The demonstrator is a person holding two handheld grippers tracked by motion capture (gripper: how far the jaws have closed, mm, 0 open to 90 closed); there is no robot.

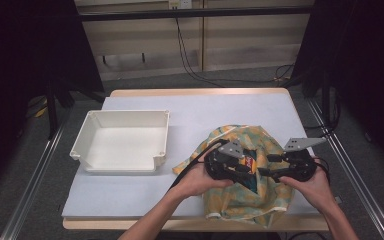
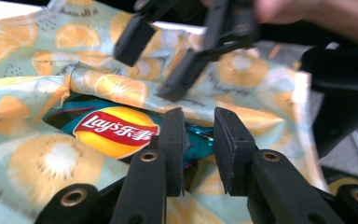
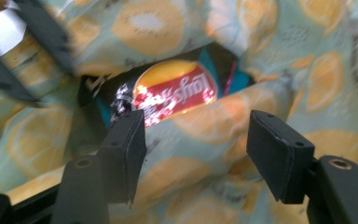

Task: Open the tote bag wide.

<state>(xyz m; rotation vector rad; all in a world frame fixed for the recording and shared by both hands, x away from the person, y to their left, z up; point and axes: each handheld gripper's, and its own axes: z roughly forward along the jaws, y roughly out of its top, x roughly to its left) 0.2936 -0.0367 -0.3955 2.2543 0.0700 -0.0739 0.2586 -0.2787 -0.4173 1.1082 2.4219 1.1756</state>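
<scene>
Two grippers hang over a cloth bag point(image 1: 245, 185) at the near right of the table point(image 1: 195, 107), one in each hand. The left gripper point(image 2: 198, 149) has its jaws parted by a narrow gap with nothing between the pads; the bag's mouth lies just beyond the tips. The right gripper point(image 3: 196, 154) stands spread wide, with the bag's cloth lying behind the gap and neither pad pressing on it. In the high view the left gripper point(image 1: 242, 167) and right gripper point(image 1: 272, 172) face each other across the bag's opening.

The bag is soft, rumpled fabric, pale green printed with orange slices, its edge folded back around a dark opening. Inside sits a chip packet point(image 2: 116, 130), glossy foil, teal with a red and yellow oval logo. The jaws are matt black blocks with brass-ringed bolts. A white, rigid, rectangular bin point(image 1: 122, 140) with a flanged rim stands well apart at the table's left, on a pale, smooth mat.
</scene>
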